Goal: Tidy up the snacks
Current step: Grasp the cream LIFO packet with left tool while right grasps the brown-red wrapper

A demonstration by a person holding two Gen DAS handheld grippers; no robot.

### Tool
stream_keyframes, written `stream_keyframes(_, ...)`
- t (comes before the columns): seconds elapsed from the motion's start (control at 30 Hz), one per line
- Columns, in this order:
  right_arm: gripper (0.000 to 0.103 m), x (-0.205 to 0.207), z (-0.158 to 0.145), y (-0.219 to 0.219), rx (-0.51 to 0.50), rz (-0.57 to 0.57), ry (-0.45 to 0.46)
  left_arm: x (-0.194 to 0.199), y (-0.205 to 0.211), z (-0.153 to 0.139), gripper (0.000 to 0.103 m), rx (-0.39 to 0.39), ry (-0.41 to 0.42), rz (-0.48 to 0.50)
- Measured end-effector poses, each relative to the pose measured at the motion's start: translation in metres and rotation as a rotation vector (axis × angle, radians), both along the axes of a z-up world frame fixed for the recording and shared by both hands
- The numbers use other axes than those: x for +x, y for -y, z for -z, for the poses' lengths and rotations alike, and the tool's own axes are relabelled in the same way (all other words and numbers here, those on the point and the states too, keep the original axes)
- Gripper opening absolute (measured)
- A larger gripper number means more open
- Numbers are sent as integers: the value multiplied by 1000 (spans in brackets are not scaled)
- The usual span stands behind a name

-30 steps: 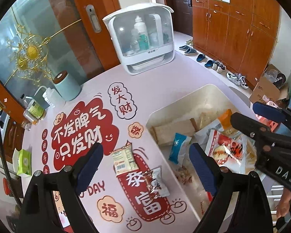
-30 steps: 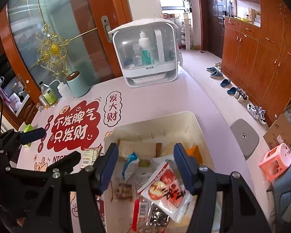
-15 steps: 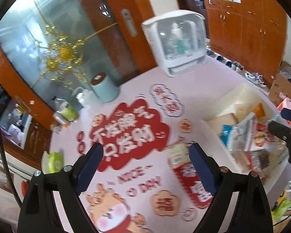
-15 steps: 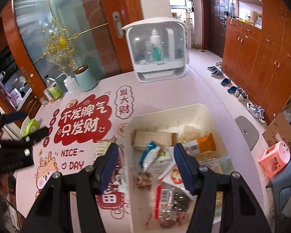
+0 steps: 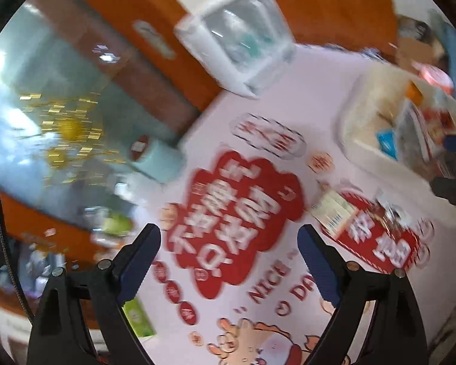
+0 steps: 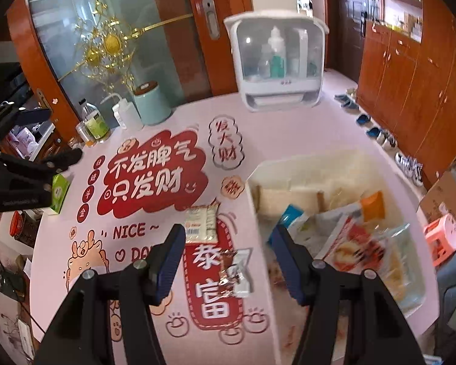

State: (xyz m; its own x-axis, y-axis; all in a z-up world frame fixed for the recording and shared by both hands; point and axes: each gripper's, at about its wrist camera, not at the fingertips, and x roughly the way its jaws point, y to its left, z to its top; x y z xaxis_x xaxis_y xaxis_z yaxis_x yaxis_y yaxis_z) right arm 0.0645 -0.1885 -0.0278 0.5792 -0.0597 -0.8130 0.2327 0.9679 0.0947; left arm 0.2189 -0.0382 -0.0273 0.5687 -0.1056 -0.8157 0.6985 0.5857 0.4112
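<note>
A cream snack packet (image 6: 202,223) with a barcode lies flat on the printed table mat (image 6: 155,176), just left of the white bin (image 6: 288,167). Close in front of it lies a clear packet with brown contents (image 6: 235,269). My right gripper (image 6: 227,228) hovers open over these two packets, with nothing between its fingers. The bin holds several snacks, among them a red-and-white bag (image 6: 355,243) and a blue packet (image 6: 285,216). My left gripper (image 5: 228,231) is over the mat's red lettering, its jaws opening and empty. In its blurred view, the cream packet (image 5: 334,213) lies to the right.
A white cabinet with bottles (image 6: 276,60) stands at the back of the table. A teal canister (image 6: 152,103) and small bottles (image 6: 95,121) sit at the back left. A green tissue pack (image 6: 59,190) is by the left edge. A pink stool (image 6: 443,237) stands on the floor.
Both grippers moved left, away from the bin. The right one went from above the bin to above the two packets on the mat. The left one also rolled, and its view is blurred.
</note>
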Motion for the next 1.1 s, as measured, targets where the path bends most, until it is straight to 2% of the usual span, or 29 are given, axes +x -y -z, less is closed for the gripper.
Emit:
stream_keyframes(0.2,60,2,51,-17,35,30,-37,-8,20,80,91,50,-136,182)
stream_keyframes(0.37,60,6,95,-24,67,74,-92,-5,32,119,91,55,-200,244)
stream_keyframes(0.77,60,22,161,-22,76,206,-138,29,53,164,91,-58,-374,154)
stream_keyframes(0.87,60,24,174,-12,80,246,-145,37,59,175,91,-87,-421,101)
stream_keyframes(1.1,60,23,178,-14,64,227,-130,54,76,194,91,-158,-528,-74)
